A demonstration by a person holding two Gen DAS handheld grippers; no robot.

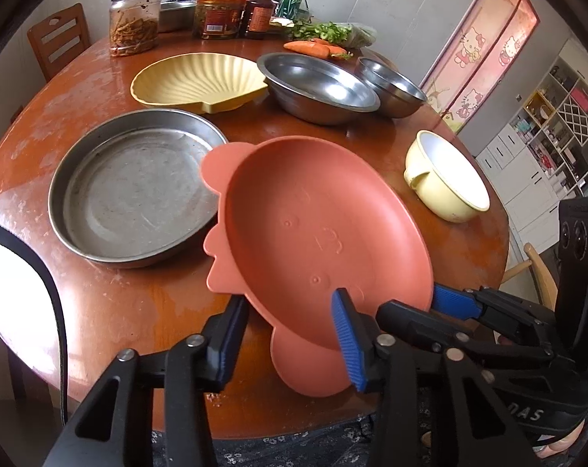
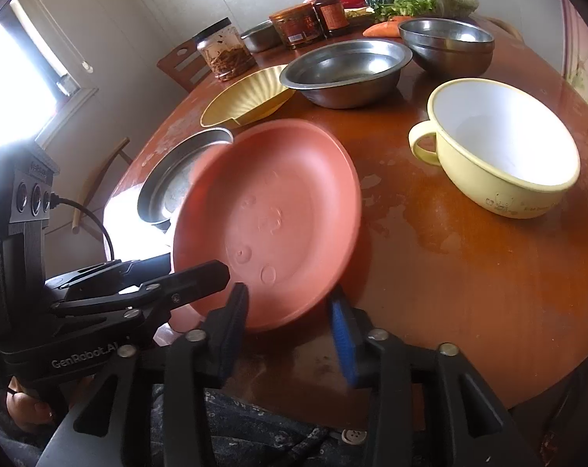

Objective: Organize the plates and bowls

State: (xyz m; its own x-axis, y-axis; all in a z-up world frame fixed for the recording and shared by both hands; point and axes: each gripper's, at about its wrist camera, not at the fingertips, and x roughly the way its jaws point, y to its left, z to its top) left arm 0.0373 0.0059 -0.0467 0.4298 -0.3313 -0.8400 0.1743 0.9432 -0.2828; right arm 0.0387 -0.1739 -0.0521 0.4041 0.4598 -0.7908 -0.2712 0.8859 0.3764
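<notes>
At the near edge of the round wooden counter (image 1: pixel 138 311), the left tool (image 1: pixel 290 342) is standing wide open, its fingers straddling the near rim and ear of an orange plate (image 1: pixel 317 233). One blue pad is lying against the plate's inner face. The right tool (image 2: pixel 290 327) is likewise gaping wide at the plate's 4 o'clock rim, with the edge sitting between its fingers (whether either pair of pads is actually pressing cannot be told).

The plate is tilting, and its far scalloped side is overlapping the rim of a flat steel pan (image 1: pixel 134 190) at its 10 o'clock. A pale yellow bowl with a handle (image 1: pixel 449 179) is sitting upright and apart at the plate's 2 o'clock.

Farther back, a shell-shaped yellow dish (image 1: pixel 196 78) is lying at 11 o'clock, just beside a large steel bowl (image 1: pixel 321 85) at 12 o'clock. A smaller steel bowl (image 1: pixel 391 81) is sitting close against that bowl's right. Beyond them, carrots (image 1: pixel 309 47) and a jar (image 1: pixel 134 19) are crowding the far edge.
</notes>
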